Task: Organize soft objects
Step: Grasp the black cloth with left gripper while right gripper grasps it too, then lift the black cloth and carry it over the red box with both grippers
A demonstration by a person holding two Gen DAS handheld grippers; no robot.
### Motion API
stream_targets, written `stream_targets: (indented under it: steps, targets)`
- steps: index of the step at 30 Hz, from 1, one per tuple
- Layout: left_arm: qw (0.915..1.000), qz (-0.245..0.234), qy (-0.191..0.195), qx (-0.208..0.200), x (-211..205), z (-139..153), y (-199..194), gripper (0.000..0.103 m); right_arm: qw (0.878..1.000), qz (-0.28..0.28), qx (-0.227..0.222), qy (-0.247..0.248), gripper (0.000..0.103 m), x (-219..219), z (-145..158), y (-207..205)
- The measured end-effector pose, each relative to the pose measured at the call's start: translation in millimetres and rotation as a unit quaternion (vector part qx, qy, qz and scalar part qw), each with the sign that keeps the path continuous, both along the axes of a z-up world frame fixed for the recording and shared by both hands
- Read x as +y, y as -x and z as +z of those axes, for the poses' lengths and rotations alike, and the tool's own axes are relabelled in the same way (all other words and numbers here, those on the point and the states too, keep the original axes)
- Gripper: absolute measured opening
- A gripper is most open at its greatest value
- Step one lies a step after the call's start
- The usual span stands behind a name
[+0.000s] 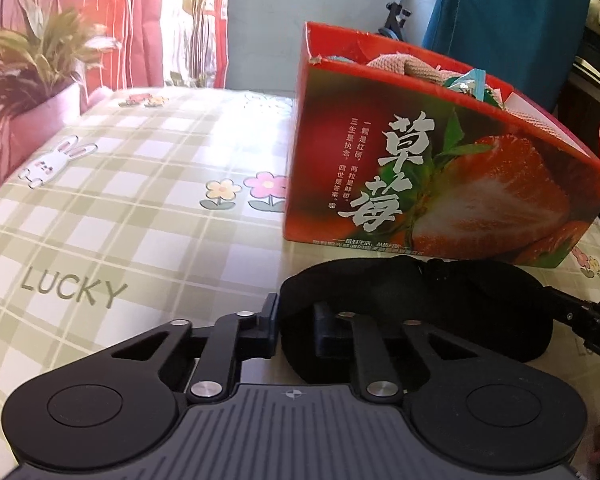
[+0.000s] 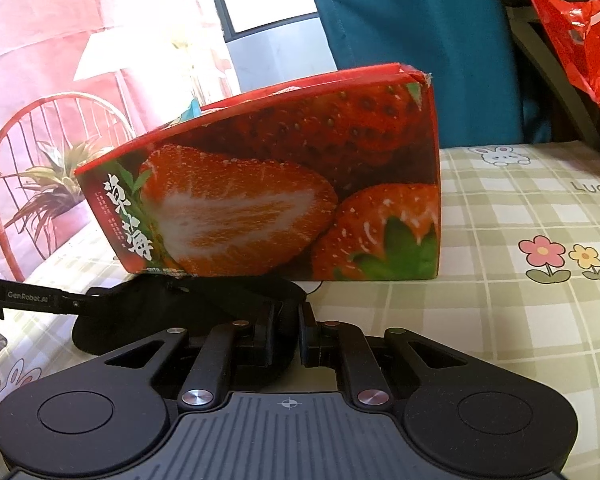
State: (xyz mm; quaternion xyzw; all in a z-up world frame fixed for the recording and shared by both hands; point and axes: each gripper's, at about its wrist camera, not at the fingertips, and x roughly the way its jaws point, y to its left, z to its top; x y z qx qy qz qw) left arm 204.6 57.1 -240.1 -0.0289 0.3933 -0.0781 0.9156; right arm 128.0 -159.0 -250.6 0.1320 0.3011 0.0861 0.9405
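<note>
Before strawberry box (image 1: 440, 168): left gripper (image 1: 296, 330), right gripper (image 2: 287, 330) both pinching black cloth (image 1: 420, 300).

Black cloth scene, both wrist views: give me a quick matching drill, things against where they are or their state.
Things:
1. black cloth
2. strawberry box
3. pink knit item
4. red foil bag

Places or states:
A. inside the box
B. off the table, at the right
C. pinched by both grippers, on the tablecloth
D. upright behind the cloth

Pairs: 1-C, 2-D, 3-A, 4-B
</note>
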Motion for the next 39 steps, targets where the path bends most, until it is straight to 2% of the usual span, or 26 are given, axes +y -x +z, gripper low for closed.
stream_targets:
  steps: [7, 15, 29, 39]
  targets:
    - [0.9981, -0.008, -0.024, -0.056, -13, 16, 31, 0.008, 1.000, -0.001, -0.029, 0.004, 0.008, 1, 7, 13]
    - [0.9938, -0.029, -0.037, -0.100, -22, 32, 35, 0.008, 0.999, -0.003, -0.050, 0.008, 0.007, -1, 21, 24]
    - [0.9908, -0.022, -0.006, -0.134, -15, 58, 55, 0.008, 0.996, -0.005, -0.086, 0.027, 0.007, 2, 60, 45]
    - [0.9822, -0.037, 0.011, -0.184, -20, 103, 63, 0.008, 0.992, -0.016, -0.119, 0.029, 0.007, -6, 105, 53]
